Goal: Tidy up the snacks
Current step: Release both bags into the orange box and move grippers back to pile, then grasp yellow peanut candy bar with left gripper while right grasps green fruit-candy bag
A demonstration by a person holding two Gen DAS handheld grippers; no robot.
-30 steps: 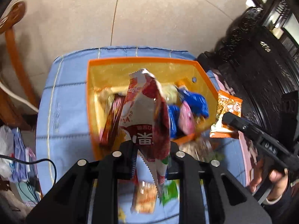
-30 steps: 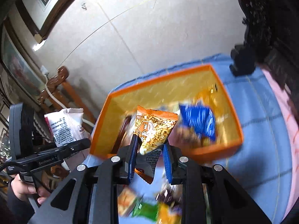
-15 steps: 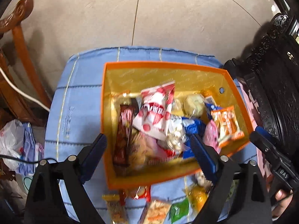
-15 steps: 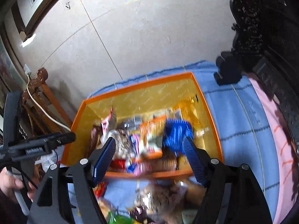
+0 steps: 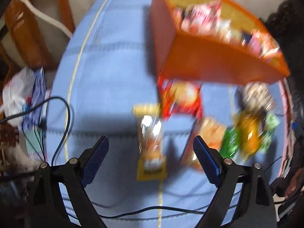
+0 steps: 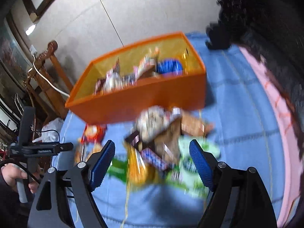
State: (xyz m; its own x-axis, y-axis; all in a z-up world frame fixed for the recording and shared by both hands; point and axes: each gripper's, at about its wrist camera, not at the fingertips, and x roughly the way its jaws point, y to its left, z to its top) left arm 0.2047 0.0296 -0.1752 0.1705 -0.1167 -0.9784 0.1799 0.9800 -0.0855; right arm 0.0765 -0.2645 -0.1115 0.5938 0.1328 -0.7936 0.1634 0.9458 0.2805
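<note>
An orange bin holding several snack packs stands on a blue cloth. More packs lie loose in front of it. My left gripper is open and empty, low over a yellow and brown snack bar; a red pack lies beyond it. My right gripper is open and empty over a pile of packs, with green packs and a yellow pack between its fingers. Both views are blurred.
A wooden chair with a white cord stands left of the cloth. Dark carved furniture and a pink strip lie to the right. Black cables cross the cloth's near edge. The left gripper's handle and a hand show at left.
Both grippers let go of their packs into the bin, opened wide, and dropped back and down toward the loose packs in front of the bin.
</note>
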